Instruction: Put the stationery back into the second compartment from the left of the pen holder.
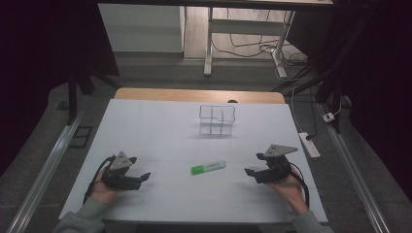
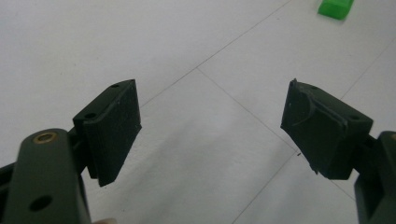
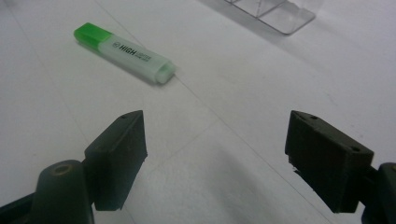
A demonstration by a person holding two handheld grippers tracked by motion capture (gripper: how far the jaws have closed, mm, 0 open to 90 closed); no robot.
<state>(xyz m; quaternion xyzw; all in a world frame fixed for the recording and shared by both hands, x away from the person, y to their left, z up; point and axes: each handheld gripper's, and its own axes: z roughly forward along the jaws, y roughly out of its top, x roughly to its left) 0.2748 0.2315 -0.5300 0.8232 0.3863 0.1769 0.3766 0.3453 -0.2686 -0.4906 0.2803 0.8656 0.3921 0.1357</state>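
- High view: left gripper (image 1: 141, 177) and right gripper (image 1: 251, 170) both low over the white tabletop (image 1: 155, 126), near the person's edge, each held in a hand, jaws spread and holding nothing. Green highlighter (image 1: 208, 168) lying flat between the two, a little nearer to the right gripper, apart from both. Clear organizer (image 1: 217, 119) farther back, well apart from the highlighter, divided into several compartments, all appearing empty.
- Left gripper view: two black jaws wide apart, only bare tabletop between them. Green cap end of the highlighter (image 2: 335, 8) at the top right corner, far ahead and off to the side, not in line with the jaws.
- Right gripper view: jaws open wide, nothing between them. Highlighter (image 3: 125, 52) ahead and to the left, lying at an angle, green cap away, pale body with the dark print "HIGH" toward the gripper. Corner of the clear organizer (image 3: 275, 14) at the top, its visible compartments without content.
- Step in hand, as a judgement: the very beginning, the approach to the highlighter, no contact yet; probably a pick and a placing into the organizer.
- Next move, as a judgement: advance of the right gripper forward and to its left, turn of the wrist to bring the jaws across the narrow body, descent close to the tabletop, then closing on the middle of the body.
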